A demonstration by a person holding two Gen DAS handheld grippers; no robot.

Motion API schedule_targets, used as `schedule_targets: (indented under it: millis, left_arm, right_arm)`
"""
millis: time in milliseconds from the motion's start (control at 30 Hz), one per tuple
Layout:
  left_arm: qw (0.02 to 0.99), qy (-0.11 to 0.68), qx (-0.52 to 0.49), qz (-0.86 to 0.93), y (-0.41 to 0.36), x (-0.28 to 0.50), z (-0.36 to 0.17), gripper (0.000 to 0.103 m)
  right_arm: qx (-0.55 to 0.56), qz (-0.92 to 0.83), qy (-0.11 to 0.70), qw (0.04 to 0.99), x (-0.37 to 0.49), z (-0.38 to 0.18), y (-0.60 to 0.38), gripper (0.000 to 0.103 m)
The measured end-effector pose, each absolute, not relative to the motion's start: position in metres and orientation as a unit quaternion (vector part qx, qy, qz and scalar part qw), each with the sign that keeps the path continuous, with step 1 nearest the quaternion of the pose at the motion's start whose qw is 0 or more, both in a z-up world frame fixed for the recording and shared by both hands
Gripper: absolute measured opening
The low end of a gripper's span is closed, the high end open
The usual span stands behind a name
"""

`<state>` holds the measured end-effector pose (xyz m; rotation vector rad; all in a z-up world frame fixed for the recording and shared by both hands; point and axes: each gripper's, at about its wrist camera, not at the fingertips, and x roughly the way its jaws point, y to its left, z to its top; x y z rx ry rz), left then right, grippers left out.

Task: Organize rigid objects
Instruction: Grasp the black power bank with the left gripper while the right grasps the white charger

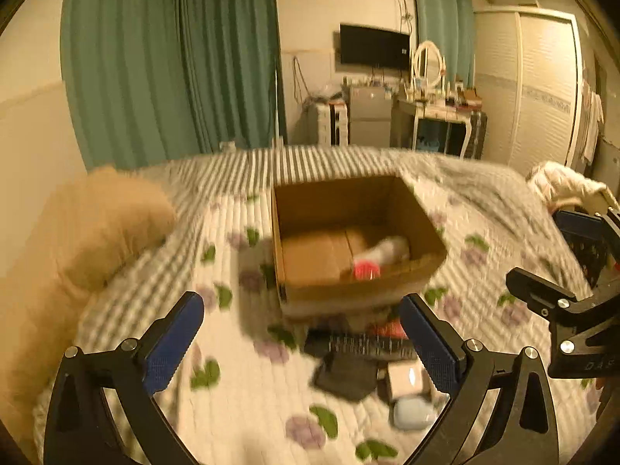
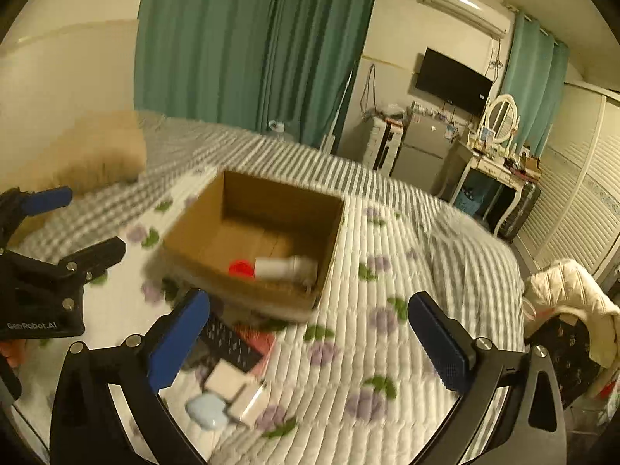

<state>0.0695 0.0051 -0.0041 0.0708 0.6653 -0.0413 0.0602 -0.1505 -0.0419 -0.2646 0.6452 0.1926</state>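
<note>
An open cardboard box (image 1: 360, 286) stands on the bed; it also shows in the right wrist view (image 2: 193, 259). Inside lies a white bottle with a red cap (image 1: 378, 257), also in the right wrist view (image 2: 279, 267). In front of the box lies a pile: a black comb-like item (image 1: 356, 345), a dark wallet (image 1: 345, 378), a small white box (image 1: 407, 381) and a pale blue case (image 1: 412, 412). The pile also shows in the right wrist view, with the pale blue case (image 2: 207, 410). My left gripper (image 1: 302, 345) is open and empty above the bed. My right gripper (image 2: 310, 343) is open and empty.
The bed has a flowered quilt (image 1: 252, 407) and a striped blanket (image 1: 271, 166). A tan pillow (image 1: 89, 232) lies at the left. A white jacket (image 2: 569, 298) lies at the bed's right edge. A dresser (image 1: 438, 116) and a wardrobe (image 1: 542, 85) stand behind.
</note>
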Motion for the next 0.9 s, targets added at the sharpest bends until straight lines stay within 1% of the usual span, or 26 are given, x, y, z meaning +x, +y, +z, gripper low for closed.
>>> schedule_targets:
  millis: [67, 167, 233, 333, 367, 433, 467, 500, 533, 567, 600, 633, 667, 700, 733, 767, 800, 833, 900]
  left_arm:
    - [0.939, 0.341, 0.032, -0.018, 0.005, 0.065, -0.030, 0.103]
    - [0.929, 0.368, 0.027, -0.012, 0.007, 0.065, -0.061, 0.103]
    - [0.921, 0.390, 0.019, -0.009, 0.009, 0.066, -0.082, 0.103]
    - [0.913, 0.408, 0.023, 0.003, 0.012, 0.066, -0.103, 0.103]
    - [0.912, 0.409, 0.026, 0.005, 0.012, 0.066, -0.105, 0.103]
    - [0.912, 0.410, 0.026, 0.007, 0.013, 0.066, -0.109, 0.103]
    - [0.912, 0.411, 0.024, 0.007, 0.013, 0.066, -0.109, 0.103]
    - [0.911, 0.411, 0.023, 0.006, 0.013, 0.066, -0.110, 0.103]
    - [0.911, 0.412, 0.025, 0.005, 0.012, 0.066, -0.111, 0.103]
    - [0.910, 0.413, 0.028, 0.005, 0.011, 0.067, -0.113, 0.103]
    - [0.909, 0.416, 0.032, 0.004, 0.010, 0.067, -0.115, 0.103]
    - [0.907, 0.421, 0.035, 0.002, 0.008, 0.068, -0.117, 0.103]
    - [0.905, 0.423, 0.036, 0.001, 0.007, 0.068, -0.118, 0.103]
    - [0.904, 0.425, 0.039, -0.001, 0.006, 0.068, -0.119, 0.103]
    - [0.903, 0.426, 0.043, -0.004, 0.004, 0.069, -0.120, 0.103]
    - [0.903, 0.427, 0.047, -0.006, 0.003, 0.069, -0.120, 0.103]
    - [0.902, 0.429, 0.052, -0.009, 0.000, 0.069, -0.121, 0.103]
    - [0.901, 0.430, 0.056, -0.010, -0.001, 0.070, -0.122, 0.103]
    - [0.897, 0.436, 0.064, -0.011, -0.005, 0.073, -0.126, 0.103]
  right_arm:
    - [-0.123, 0.099, 0.344, 0.925, 0.063, -0.066, -0.148, 0.103]
    - [-0.115, 0.104, 0.410, 0.899, 0.075, -0.110, -0.143, 0.103]
    - [-0.116, 0.110, 0.435, 0.886, 0.078, -0.131, -0.141, 0.103]
    - [-0.117, 0.106, 0.476, 0.865, 0.085, -0.160, -0.137, 0.102]
    - [-0.116, 0.103, 0.487, 0.859, 0.086, -0.169, -0.136, 0.099]
    - [-0.112, 0.107, 0.510, 0.846, 0.090, -0.183, -0.135, 0.091]
    - [-0.108, 0.112, 0.520, 0.840, 0.092, -0.190, -0.133, 0.083]
    - [-0.107, 0.117, 0.532, 0.832, 0.094, -0.197, -0.131, 0.077]
    - [-0.109, 0.118, 0.541, 0.826, 0.095, -0.204, -0.129, 0.074]
    - [-0.115, 0.116, 0.549, 0.820, 0.096, -0.210, -0.127, 0.066]
    - [-0.119, 0.115, 0.554, 0.816, 0.096, -0.213, -0.126, 0.064]
    - [-0.120, 0.115, 0.556, 0.814, 0.095, -0.216, -0.125, 0.064]
    - [-0.116, 0.116, 0.556, 0.815, 0.095, -0.216, -0.126, 0.061]
    - [-0.108, 0.119, 0.557, 0.815, 0.094, -0.216, -0.129, 0.055]
    - [-0.100, 0.119, 0.557, 0.816, 0.093, -0.216, -0.131, 0.051]
    - [-0.091, 0.117, 0.554, 0.819, 0.092, -0.214, -0.135, 0.044]
    - [-0.088, 0.112, 0.551, 0.822, 0.093, -0.211, -0.139, 0.033]
    - [-0.087, 0.105, 0.549, 0.825, 0.092, -0.211, -0.141, 0.031]
    - [-0.082, 0.104, 0.553, 0.822, 0.092, -0.213, -0.144, 0.031]
